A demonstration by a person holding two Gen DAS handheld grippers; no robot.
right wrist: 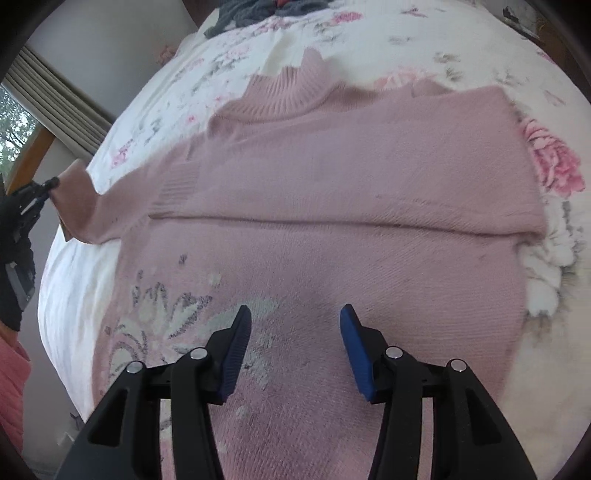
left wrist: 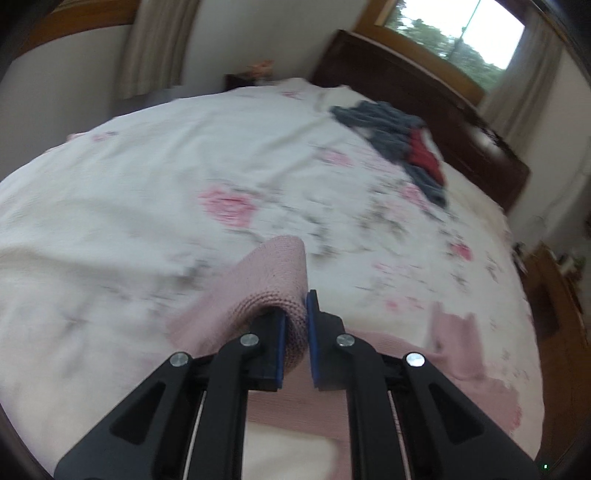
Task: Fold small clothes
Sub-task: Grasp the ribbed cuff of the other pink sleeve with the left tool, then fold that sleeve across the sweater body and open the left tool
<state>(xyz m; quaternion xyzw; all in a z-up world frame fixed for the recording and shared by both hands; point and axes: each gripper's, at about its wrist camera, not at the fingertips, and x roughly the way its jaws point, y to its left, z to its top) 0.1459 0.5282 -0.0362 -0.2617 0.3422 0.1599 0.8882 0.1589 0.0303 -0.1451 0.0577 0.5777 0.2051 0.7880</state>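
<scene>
A pink knit sweater (right wrist: 332, 177) lies flat on the floral bedspread (right wrist: 406, 44), its lower part folded up across the body, with a grey and white flower pattern near my right gripper. My right gripper (right wrist: 295, 317) hovers open just above the sweater's patterned part, nothing between its fingers. My left gripper (left wrist: 295, 314) is shut on the sweater's sleeve cuff (left wrist: 273, 280), lifted off the bed. In the right wrist view the left gripper (right wrist: 51, 182) shows at the far left edge, holding the sleeve end (right wrist: 74, 206) stretched out sideways.
A pile of dark grey and red clothes (left wrist: 399, 136) lies near the wooden headboard (left wrist: 424, 96). A window (left wrist: 454, 29) and curtains stand behind the bed. A wooden nightstand (left wrist: 554, 295) sits at the right. A person's pink sleeve (right wrist: 11, 373) shows at lower left.
</scene>
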